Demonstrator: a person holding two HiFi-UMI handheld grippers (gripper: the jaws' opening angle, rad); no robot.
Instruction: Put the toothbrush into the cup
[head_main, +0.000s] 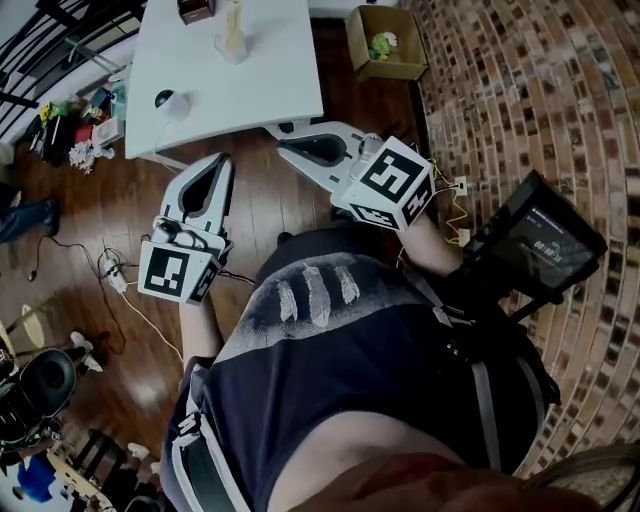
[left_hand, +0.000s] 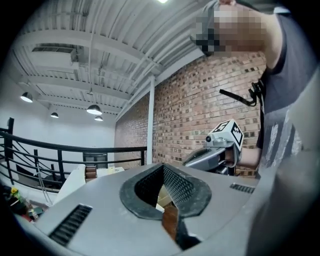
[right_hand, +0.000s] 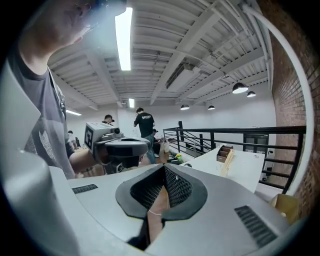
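On the white table (head_main: 270, 85) at the far end stands a pale cup-like thing (head_main: 232, 38); something upright seems to be in it, too small to tell. It shows as a pale stick shape (right_hand: 228, 161) in the right gripper view. I cannot pick out a toothbrush. My left gripper (head_main: 222, 158) and right gripper (head_main: 284, 150) are held close to the person's chest, short of the table's near edge. Both are shut with nothing between the jaws. Each gripper view shows its own jaws closed (left_hand: 163, 166) (right_hand: 164, 167) and the other gripper opposite.
A brown box (head_main: 196, 8) and a round white object (head_main: 170, 102) also sit on the table. A cardboard box (head_main: 385, 42) with a green toy is on the floor right of it. Cables and a power strip (head_main: 115, 278) lie at the left; a black device (head_main: 545, 240) at the right.
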